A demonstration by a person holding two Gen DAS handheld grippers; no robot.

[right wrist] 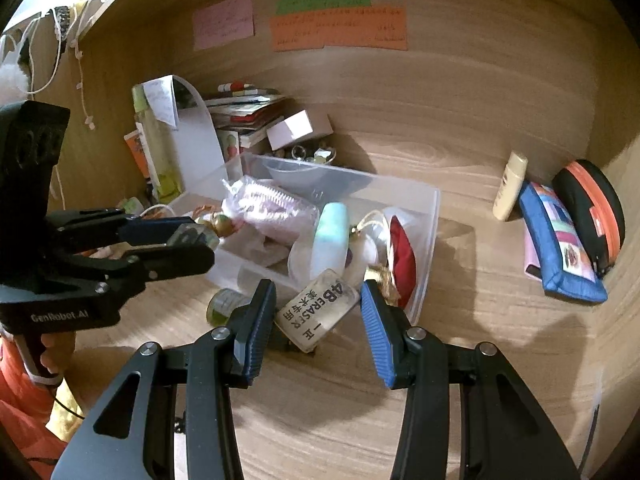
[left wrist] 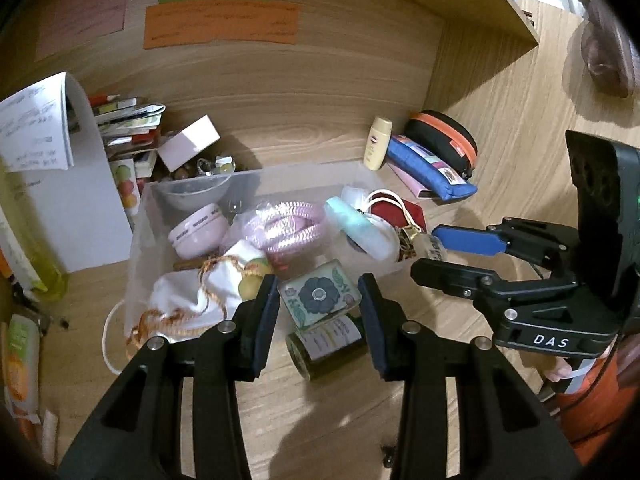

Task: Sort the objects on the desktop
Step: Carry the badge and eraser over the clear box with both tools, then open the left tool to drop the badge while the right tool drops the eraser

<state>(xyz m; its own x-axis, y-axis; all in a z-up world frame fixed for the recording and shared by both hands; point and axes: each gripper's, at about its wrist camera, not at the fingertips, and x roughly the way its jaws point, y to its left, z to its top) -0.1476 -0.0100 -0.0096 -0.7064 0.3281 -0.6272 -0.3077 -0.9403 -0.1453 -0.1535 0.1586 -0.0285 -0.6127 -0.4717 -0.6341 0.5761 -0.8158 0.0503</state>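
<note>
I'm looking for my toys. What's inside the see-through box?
The clear box holds a pink tin, pink coiled cord, white drawstring pouch and red pouch. Anything beneath them is hidden.

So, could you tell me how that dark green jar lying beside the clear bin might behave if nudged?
The dark green jar lies on its side on the smooth wooden desk, so it would probably roll. It looks like glass, so it is likely rigid, breakable and heavy for its size.
</note>
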